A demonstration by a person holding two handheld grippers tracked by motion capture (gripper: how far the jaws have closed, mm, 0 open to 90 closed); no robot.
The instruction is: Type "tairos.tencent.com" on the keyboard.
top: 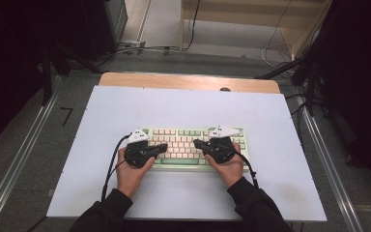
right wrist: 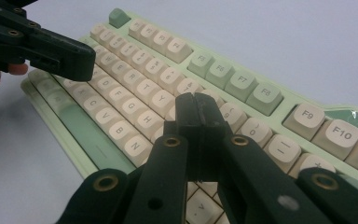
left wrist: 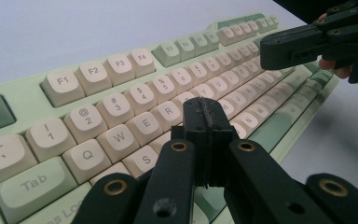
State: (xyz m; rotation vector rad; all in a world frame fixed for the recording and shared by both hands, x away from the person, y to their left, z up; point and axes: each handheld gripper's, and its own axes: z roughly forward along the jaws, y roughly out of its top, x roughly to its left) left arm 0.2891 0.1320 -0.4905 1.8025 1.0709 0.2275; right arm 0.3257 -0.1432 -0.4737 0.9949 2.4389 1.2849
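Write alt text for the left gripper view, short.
The left gripper, its two black jaws pressed shut, hovers low over the left half of a pale green keyboard with cream keys, its tip near the R key. The right gripper, also shut, hangs over the keyboard's far end, on a white table.

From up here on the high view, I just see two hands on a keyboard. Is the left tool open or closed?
Observer: Closed. In the left gripper view, the left tool has its jaws pressed together with nothing between them.
Operator: Which keys is it over?
Observer: Its tip hangs over the keyboard just right of the R key.
Operator: And the other one?
Observer: The right tool is shut too, with its tip beside the 0 key in its own view.
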